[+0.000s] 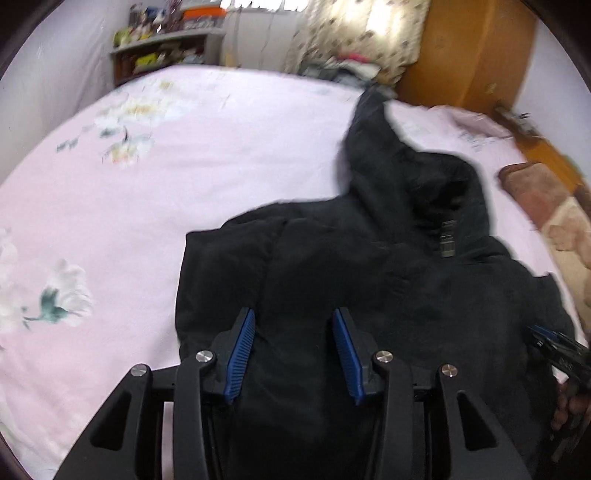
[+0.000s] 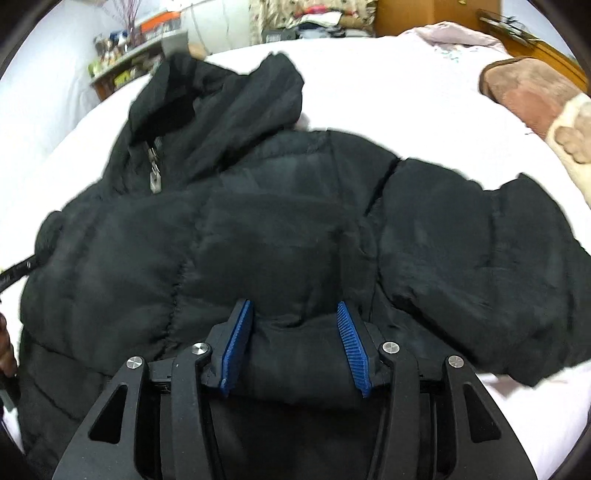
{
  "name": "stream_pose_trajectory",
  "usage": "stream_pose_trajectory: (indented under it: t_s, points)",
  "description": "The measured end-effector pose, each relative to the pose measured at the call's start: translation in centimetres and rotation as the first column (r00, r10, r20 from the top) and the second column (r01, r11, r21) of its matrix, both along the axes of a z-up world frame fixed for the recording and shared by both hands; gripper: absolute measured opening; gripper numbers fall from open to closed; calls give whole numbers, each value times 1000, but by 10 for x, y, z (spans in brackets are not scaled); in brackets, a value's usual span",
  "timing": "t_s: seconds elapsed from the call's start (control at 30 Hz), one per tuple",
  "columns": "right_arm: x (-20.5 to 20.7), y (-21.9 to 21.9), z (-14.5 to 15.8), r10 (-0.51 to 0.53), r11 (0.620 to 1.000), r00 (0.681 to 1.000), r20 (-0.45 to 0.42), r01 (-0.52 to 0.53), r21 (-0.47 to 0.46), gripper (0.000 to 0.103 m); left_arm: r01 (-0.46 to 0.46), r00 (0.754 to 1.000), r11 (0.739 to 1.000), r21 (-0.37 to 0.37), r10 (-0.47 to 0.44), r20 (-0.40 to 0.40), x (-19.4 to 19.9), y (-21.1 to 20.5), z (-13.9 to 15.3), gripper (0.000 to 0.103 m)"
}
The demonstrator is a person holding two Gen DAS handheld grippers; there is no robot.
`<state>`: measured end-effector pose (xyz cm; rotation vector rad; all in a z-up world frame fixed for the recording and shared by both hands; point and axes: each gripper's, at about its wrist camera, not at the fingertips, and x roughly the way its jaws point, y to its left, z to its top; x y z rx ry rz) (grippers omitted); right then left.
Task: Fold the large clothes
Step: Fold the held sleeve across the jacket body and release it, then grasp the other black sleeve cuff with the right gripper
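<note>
Black puffer jacket (image 2: 280, 229) lies spread on the pink bed (image 1: 147, 192); right claw (image 2: 295, 343) clamped on a puffy fold; left claw (image 1: 293, 350) grips hem fabric; slick padding may slip free, spoiling the fold.

A: Location type?
B: Home bedroom. A bed (image 1: 184, 177) with a pink floral sheet fills the view.
A: Supporting evidence?
B: Cluttered wall shelf (image 1: 162, 51), patterned curtain (image 1: 354, 33), wooden wardrobe (image 1: 469, 51), brown pillow (image 2: 532, 92) at the headboard.

No readable text — too blurred.
</note>
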<state>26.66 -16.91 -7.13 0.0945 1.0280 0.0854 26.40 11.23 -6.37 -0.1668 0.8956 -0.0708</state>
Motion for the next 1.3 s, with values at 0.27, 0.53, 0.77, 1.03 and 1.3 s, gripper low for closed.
stream_pose_trajectory:
  t_s: [0.27, 0.53, 0.77, 1.03, 1.3]
  points:
    - [-26, 4, -16, 43, 999, 999, -31, -43, -15, 48, 19, 998, 999, 33, -17, -61, -30, 1, -23, 47]
    - [-54, -6, 29, 6, 1000, 999, 35, -7, 15, 49, 33, 999, 999, 32, -32, -34, -61, -16, 17, 46]
    - [-108, -25, 62, -50, 998, 995, 85, 46, 46, 49, 93, 996, 996, 19, -93, 11, -123, -41, 49, 46]
    - [-163, -49, 80, -116, 990, 989, 96, 107, 93, 49, 127, 991, 992, 10, -127, 38, -165, -63, 76, 46]
    - [-188, -70, 91, -171, 981, 978, 120, 158, 109, 49, 163, 982, 987, 7, -163, 91, -182, -84, 93, 47]
